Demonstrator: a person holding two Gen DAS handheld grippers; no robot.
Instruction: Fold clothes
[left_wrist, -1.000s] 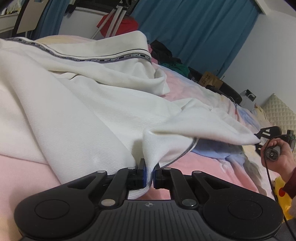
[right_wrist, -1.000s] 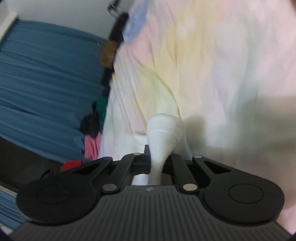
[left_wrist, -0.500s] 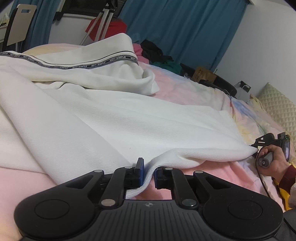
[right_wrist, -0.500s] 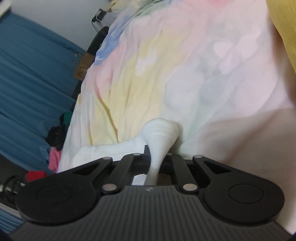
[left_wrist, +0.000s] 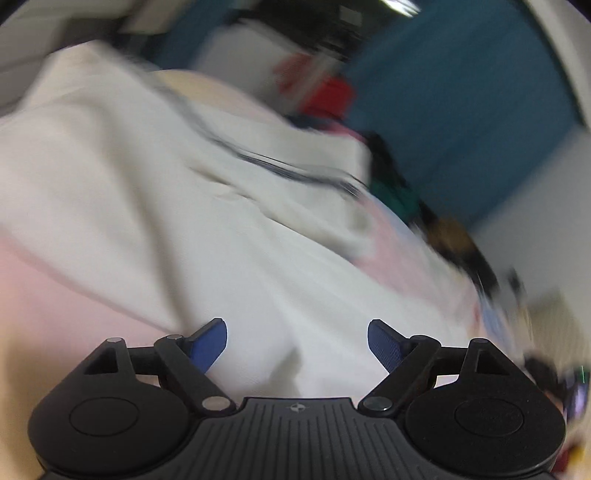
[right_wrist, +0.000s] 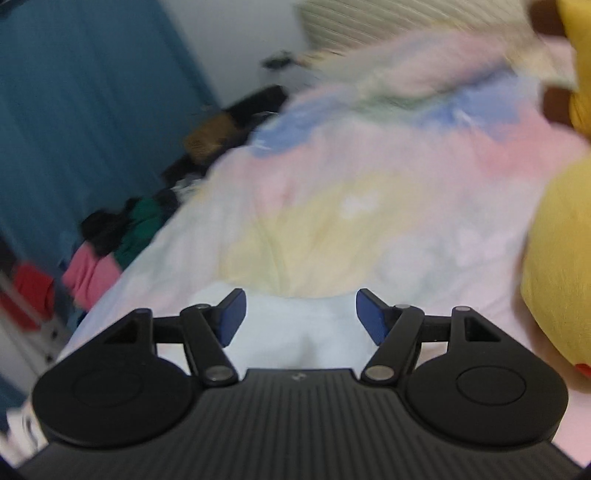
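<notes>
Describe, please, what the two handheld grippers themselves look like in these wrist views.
Both look alike. The left gripper and right gripper each have a black ribbed body bearing a small round emblem at its front edge, two round black discs at the sides, black linkage bars with silver pivot pins, and blue pads on the fingers. No hand, sleeve or cable shows clearly.

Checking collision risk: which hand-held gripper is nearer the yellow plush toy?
Right. The yellow plush toy sits just right of the open right hand-held gripper. The left hand-held gripper is open over the white garment, no plush visible there.
</notes>
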